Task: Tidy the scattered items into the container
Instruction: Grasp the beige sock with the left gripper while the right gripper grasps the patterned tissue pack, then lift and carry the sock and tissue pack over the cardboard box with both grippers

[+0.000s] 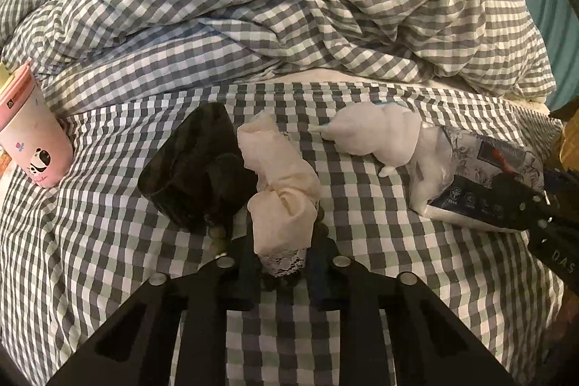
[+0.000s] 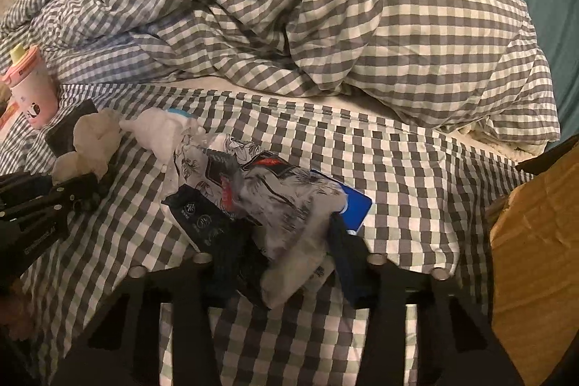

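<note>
My left gripper (image 1: 284, 263) is shut on the lace end of a knotted cream cloth (image 1: 280, 183) that lies on the checked bed sheet. A bead string (image 1: 217, 234) and a black case (image 1: 191, 165) lie just left of it. A white sock bundle (image 1: 372, 132) lies to the right. My right gripper (image 2: 289, 274) is shut on a floral tissue pack (image 2: 267, 194), with a blue card (image 2: 356, 205) behind it. The tissue pack also shows in the left wrist view (image 1: 481, 176). A brown cardboard box (image 2: 535, 241) stands at the bed's right edge.
A pink panda cup (image 1: 32, 136) lies on its side at the far left. A crumpled checked duvet (image 1: 289, 6) fills the back of the bed. The left gripper shows at the left edge of the right wrist view (image 2: 72, 194).
</note>
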Available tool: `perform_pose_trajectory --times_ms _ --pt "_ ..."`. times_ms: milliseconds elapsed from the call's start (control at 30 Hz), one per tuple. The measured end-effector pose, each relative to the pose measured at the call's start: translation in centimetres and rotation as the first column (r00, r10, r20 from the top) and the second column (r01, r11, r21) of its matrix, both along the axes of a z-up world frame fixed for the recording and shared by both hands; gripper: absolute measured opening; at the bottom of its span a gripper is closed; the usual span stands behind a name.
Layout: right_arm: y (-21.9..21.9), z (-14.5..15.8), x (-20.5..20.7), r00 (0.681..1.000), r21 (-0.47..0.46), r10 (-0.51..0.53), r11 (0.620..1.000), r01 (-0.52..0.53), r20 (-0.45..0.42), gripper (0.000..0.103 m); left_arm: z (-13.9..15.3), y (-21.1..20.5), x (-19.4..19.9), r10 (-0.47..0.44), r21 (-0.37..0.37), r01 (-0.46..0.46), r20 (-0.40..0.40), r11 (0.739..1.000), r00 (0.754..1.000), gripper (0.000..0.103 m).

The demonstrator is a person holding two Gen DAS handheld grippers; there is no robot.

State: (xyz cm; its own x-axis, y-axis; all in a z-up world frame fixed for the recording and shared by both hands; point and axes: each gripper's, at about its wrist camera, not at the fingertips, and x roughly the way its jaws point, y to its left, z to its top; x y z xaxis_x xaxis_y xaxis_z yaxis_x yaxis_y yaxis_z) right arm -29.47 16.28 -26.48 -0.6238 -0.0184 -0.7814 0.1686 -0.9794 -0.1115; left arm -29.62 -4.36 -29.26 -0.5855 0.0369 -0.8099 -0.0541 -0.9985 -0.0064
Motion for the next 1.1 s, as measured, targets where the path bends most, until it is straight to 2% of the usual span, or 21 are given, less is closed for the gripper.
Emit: perform_pose_trajectory --times_ms 67,267,667,1100 --pt "0.0 0.2 0.2 1.0 0.0 0.003 1.0 -0.003 -0.008 0.026 0.4 -0.1 0.2 0.008 0.001 -0.008 -0.011 1.0 1.0 0.014" --pt "0.1 1.2 1.1 0.999 -0.014 -0.002 1.0 0.002 -0.035 0.021 2.2 -0.1 0.9 0.0 -0.013 -0.001 -0.055 1.0 0.998 0.011" --pt "0.5 5.3 3.7 0.994 -0.032 -0.014 0.999 0.01 -0.111 0.021 6.5 -0.5 3.0 0.014 0.001 -0.014 -0.123 1.0 0.992 0.011" --pt "1.3 11.2 8.6 0.977 -0.057 -0.037 0.998 0.025 -0.211 0.021 13.3 -0.3 7.8 0.023 0.004 -0.023 -0.241 1.0 0.97 0.011"
